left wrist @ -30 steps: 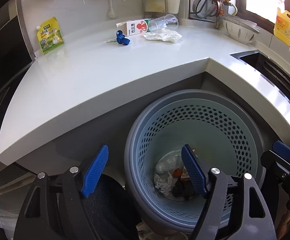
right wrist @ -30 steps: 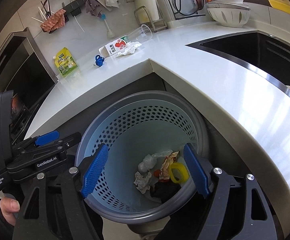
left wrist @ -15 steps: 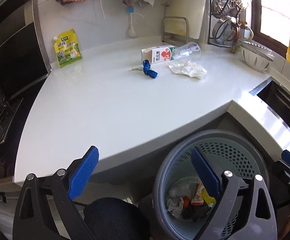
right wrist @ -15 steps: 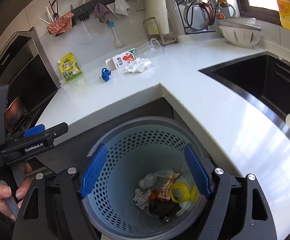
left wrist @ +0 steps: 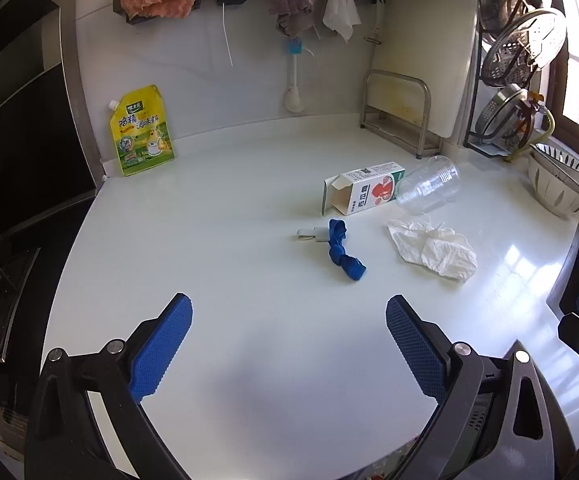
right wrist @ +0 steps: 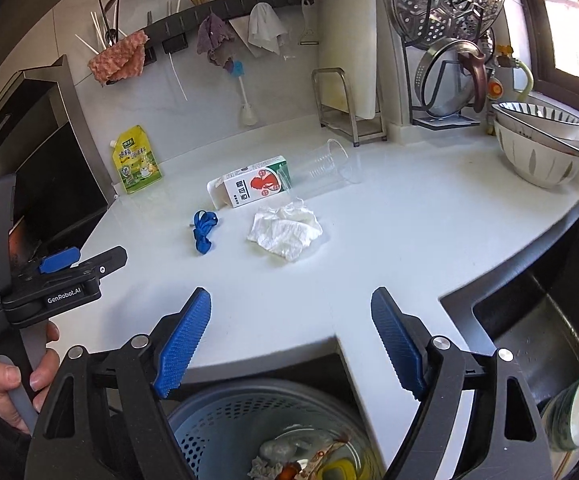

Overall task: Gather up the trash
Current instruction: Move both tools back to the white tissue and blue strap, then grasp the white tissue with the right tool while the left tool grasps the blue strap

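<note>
- Left wrist view puts the leftover trash straight ahead of the left gripper (left wrist: 287,334) on the white counter (left wrist: 209,240) — well beyond the fingertips, nothing touching.
- Blue twisted strip (left wrist: 343,249) is the closest piece. Its long axis runs diagonally, far end up-left, near end down-right, just right of the gripper's centre line.
- Crumpled tissue (left wrist: 433,250) sits further right; the empty carton (left wrist: 363,193) lies on its side behind it, open flap to the left, with the clear plastic cup (left wrist: 429,190) tipped over against its right end.
- Right wrist view: the right gripper (right wrist: 291,338) hangs over the counter's inner corner, with the tissue (right wrist: 285,232) almost dead ahead and the blue strip (right wrist: 203,232) off to its left. So my guess is left hand for the strip, right hand for the tissue.
- Both sets of fingers are released and empty. The left is still spreading, the right widening a little too — nothing between the pads of either.
- Both grippers tilt down at the counter. A hand (right wrist: 9,384) grips the left tool's handle at the left edge of the right view.
- Bin (right wrist: 225,420) sits below the counter edge under the right gripper, with trash already in it.
</note>
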